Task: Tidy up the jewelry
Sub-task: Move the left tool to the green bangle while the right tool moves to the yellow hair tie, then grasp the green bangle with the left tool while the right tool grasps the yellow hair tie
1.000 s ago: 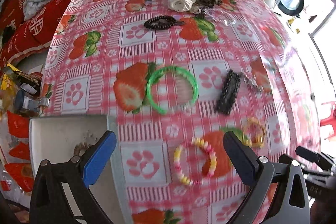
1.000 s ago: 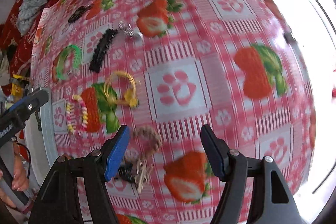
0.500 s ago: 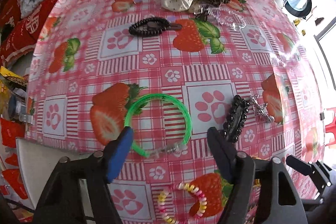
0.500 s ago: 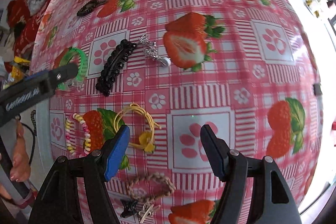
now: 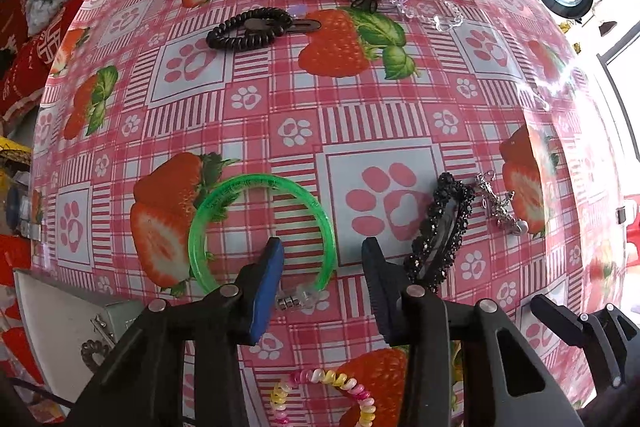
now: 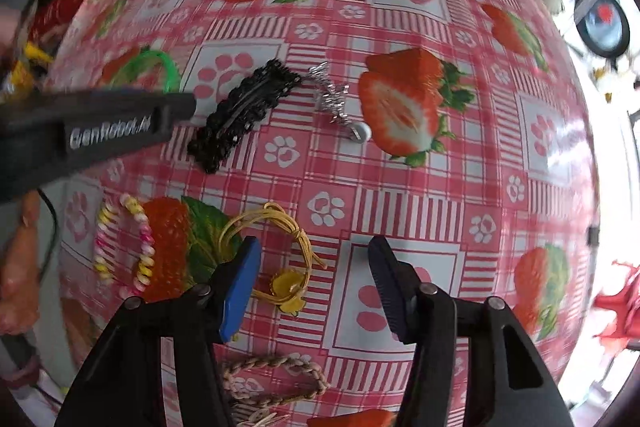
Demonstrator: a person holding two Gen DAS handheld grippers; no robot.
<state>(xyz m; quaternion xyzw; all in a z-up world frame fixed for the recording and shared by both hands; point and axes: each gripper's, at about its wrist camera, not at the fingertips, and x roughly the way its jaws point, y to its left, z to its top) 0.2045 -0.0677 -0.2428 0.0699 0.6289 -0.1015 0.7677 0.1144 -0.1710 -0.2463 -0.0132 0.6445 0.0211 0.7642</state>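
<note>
Left claw (image 5: pixel 322 257), jaws apart and empty, straddles the near right arc of the translucent green bangle (image 5: pixel 256 223) lying flat on the bench (image 5: pixel 360 123); its clasp sits partly hidden behind one finger. Right claw (image 6: pixel 314 259) gapes over a yellow cord bracelet (image 6: pixel 288 255); far items blur.

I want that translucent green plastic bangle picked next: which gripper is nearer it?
Left. The left gripper hovers open over the translucent green plastic bangle's near end. The right gripper sits apart, open over the yellow cord bracelet.
</note>
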